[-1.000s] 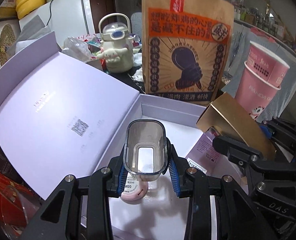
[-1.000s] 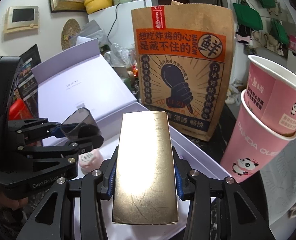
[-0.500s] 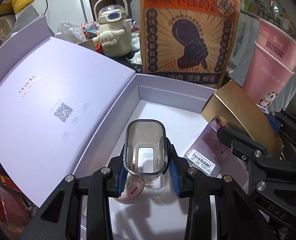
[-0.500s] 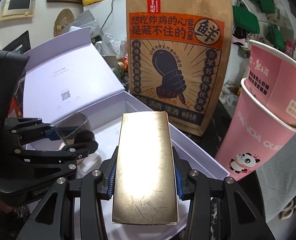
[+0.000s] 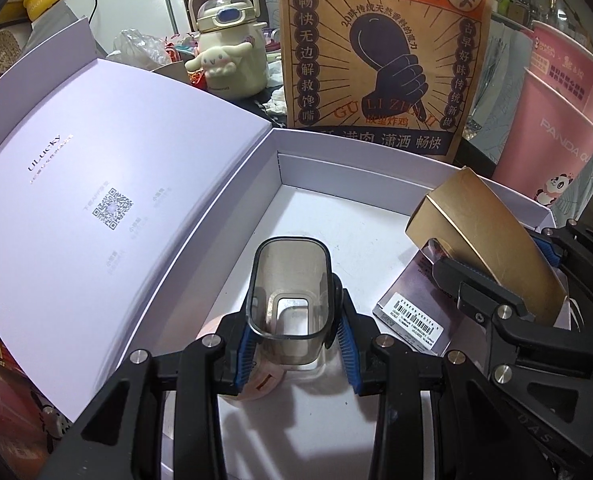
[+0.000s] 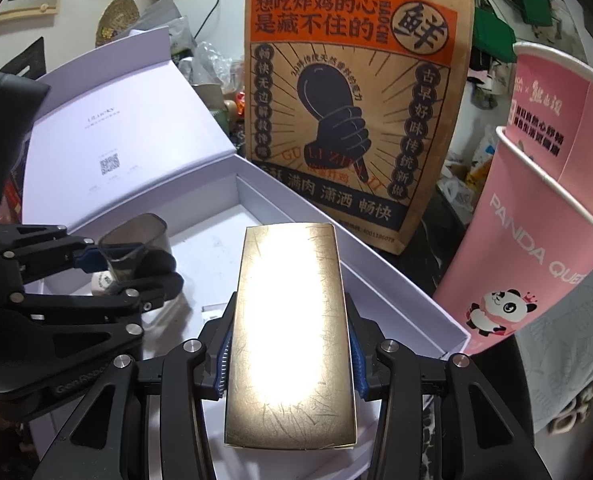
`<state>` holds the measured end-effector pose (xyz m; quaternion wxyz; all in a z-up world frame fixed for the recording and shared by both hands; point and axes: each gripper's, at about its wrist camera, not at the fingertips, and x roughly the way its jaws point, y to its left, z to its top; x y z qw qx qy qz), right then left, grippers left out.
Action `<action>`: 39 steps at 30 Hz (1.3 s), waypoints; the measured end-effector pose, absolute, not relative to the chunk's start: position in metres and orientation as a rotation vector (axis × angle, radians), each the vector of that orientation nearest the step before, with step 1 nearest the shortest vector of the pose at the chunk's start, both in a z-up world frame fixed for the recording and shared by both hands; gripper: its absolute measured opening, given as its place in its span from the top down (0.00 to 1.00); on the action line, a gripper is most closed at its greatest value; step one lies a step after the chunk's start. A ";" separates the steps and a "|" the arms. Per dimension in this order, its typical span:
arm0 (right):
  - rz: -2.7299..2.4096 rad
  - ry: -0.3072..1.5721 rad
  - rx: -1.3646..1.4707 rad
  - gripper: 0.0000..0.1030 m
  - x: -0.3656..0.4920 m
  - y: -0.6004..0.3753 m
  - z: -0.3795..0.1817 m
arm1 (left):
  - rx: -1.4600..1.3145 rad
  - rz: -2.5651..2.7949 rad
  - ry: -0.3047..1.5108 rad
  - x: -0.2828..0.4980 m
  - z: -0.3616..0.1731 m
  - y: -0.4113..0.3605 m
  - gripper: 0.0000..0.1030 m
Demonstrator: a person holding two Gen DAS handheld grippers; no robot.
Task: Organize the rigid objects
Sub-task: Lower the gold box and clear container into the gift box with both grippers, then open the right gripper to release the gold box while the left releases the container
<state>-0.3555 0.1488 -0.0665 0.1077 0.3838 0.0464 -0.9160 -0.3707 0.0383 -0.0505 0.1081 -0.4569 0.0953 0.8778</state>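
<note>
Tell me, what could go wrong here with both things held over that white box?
The clear cup hangs right above a pink round item; set down there, it might tip. The gold box could land on the barcoded packet and sit crooked. The two grippers are close together and might bump.

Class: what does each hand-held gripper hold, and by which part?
Left hand-held gripper: clear cup, by its sides. Right hand-held gripper: gold box, by its long sides.
</note>
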 end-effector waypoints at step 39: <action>-2.735 0.043 1.020 0.45 -0.324 0.161 0.004 | -1.241 2.704 0.271 -0.355 0.002 0.022 0.48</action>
